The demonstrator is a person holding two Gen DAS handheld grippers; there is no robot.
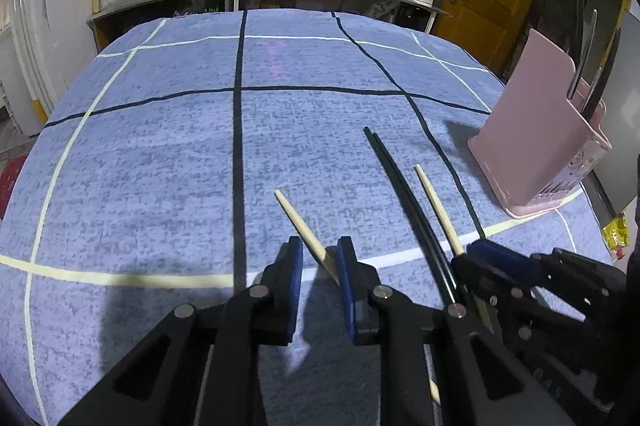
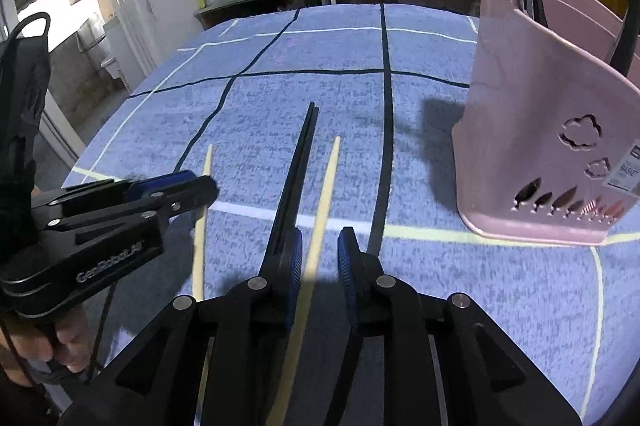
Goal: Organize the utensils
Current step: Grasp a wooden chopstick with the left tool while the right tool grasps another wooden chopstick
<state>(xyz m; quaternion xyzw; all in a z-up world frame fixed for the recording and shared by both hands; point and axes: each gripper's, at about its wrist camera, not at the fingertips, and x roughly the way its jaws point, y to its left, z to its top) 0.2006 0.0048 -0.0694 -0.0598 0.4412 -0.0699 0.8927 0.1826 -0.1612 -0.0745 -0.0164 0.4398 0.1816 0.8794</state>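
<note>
Two low, forward-facing views, shared tablecloth.

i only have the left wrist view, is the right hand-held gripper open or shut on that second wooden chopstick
observer: open. The right hand-held gripper has its fingers apart, and the wooden chopstick lies on the cloth between them.
operator: where's the black pair relative to it
observer: the black chopsticks run just outside its left finger, not between the fingers.
operator: anything on the holder side facing it
observer: the pink holder has cloud and leaf cutouts on that wall, and a label at the picture's right edge.
</note>
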